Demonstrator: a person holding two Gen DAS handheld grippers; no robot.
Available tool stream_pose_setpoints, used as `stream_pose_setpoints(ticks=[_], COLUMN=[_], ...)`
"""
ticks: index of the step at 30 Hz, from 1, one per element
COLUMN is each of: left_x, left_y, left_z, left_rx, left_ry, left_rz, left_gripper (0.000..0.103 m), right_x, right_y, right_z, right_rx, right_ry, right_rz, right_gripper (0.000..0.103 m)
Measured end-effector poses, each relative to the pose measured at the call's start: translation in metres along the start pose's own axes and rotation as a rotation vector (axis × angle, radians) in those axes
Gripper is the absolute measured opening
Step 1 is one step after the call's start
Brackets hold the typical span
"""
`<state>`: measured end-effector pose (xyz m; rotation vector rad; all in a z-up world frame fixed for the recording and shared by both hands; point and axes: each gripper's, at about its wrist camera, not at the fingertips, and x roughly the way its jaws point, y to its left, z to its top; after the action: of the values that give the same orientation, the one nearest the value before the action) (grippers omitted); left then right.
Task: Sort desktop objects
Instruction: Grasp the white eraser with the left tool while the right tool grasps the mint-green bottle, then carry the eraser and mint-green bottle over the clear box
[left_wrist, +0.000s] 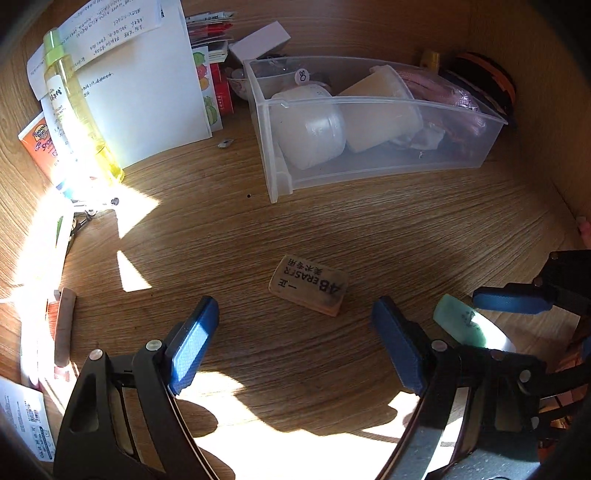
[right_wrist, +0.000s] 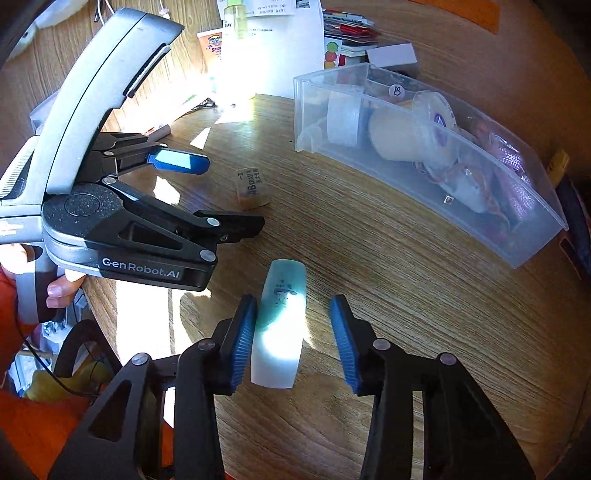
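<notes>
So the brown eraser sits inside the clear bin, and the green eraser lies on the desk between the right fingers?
Not quite. In the left wrist view the brown eraser lies on the desk in front of the clear bin, not inside it. The green eraser does lie on the desk between the right fingers.

A wood-grain surface (left_wrist: 229, 236), sunlit in patches, carries a clear bin (left_wrist: 369, 177). Near the bin's front lies a tan eraser (left_wrist: 309, 285), and beyond that eraser from the bin lies a green one (right_wrist: 282, 317). Left of the bin stand papers (left_wrist: 147, 96), a yellow bottle (left_wrist: 79, 110) and an orange tube (left_wrist: 37, 147).
</notes>
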<state>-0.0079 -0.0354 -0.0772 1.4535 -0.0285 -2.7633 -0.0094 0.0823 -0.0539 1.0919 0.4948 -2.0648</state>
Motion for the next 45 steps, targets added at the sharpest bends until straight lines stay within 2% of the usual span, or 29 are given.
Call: stream_pose_setpoints(ticks=[1, 2, 3, 5, 7, 13, 18, 22, 29, 45], left_x=[0.001, 0.001, 0.001, 0.001, 0.001, 0.002, -0.01, -0.022, -0.041, -0.041], left_y=[0.001, 0.001, 0.002, 0.003, 0.003, 0.003, 0.005, 0.0, -0.014, -0.031], left_z=[0.001, 0.003, 0.004, 0.007, 0.007, 0.006, 0.009, 0.02, 0.041, 0.091], left_rx=[-0.005, -0.01, -0.013, -0.019, -0.027, -0.042, -0.056, -0.044, -0.023, -0.011], left_ry=[0.001, 0.001, -0.001, -0.011, -0.024, -0.031, -0.077, -0.127, -0.213, -0.281], left_rz=[-0.008, -0.017, -0.018, -0.016, -0.004, 0.01, 0.005, 0.015, -0.013, -0.073], left_gripper=[0.079, 0.071, 0.067, 0.052, 0.041, 0.041, 0.041, 0.041, 0.041, 0.041], right_x=[0.0, 0.0, 0.0, 0.0, -0.001, -0.016, -0.027, -0.037, -0.055, -0.063], right_y=[0.0, -0.001, -0.003, -0.009, -0.015, -0.03, -0.045, -0.058, -0.078, -0.121], right_z=[0.0, 0.0, 0.0, 0.001, 0.003, 0.016, 0.023, 0.026, 0.035, 0.068], right_rx=[0.001, 0.004, 0.009, 0.03, 0.056, 0.103, 0.135, 0.163, 0.199, 0.235], right_ry=[-0.001, -0.001, -0.002, -0.005, -0.014, -0.076, -0.107, -0.137, -0.187, -0.234], right_rz=[-0.002, -0.006, -0.004, -0.003, 0.005, -0.009, -0.048, -0.082, -0.124, -0.161], right_gripper=[0.024, 0.023, 0.023, 0.023, 0.023, 0.023, 0.023, 0.023, 0.023, 0.023])
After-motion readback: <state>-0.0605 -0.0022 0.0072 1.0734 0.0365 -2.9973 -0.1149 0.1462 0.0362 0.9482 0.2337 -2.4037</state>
